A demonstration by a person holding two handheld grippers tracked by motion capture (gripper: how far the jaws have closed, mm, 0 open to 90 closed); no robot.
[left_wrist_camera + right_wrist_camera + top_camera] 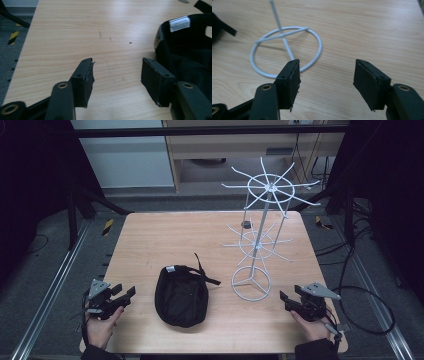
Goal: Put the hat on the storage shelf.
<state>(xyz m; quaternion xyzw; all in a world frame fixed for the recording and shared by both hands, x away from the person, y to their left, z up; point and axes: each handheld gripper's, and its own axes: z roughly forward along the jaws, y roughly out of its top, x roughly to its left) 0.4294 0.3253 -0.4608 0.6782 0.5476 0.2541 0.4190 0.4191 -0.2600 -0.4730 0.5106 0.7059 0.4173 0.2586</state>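
A black fabric bag (181, 294) with a strap and a white label lies on the wooden table (165, 235), near the front middle. A white wire display rack (260, 215) with two tiers of spokes stands to its right on a ring base (250, 283). My left gripper (128, 294) rests open at the table's front left, held in a hand, a short way left of the bag (185, 45). My right gripper (283, 297) is open at the front right, just right of the rack's ring base (287, 47). Nothing is between either pair of jaws.
A small dark object (246, 224) sits on the table behind the rack. Metal rails (55, 285) run along the floor on both sides. Cables (370, 295) lie on the floor to the right. The table's far left half is bare wood.
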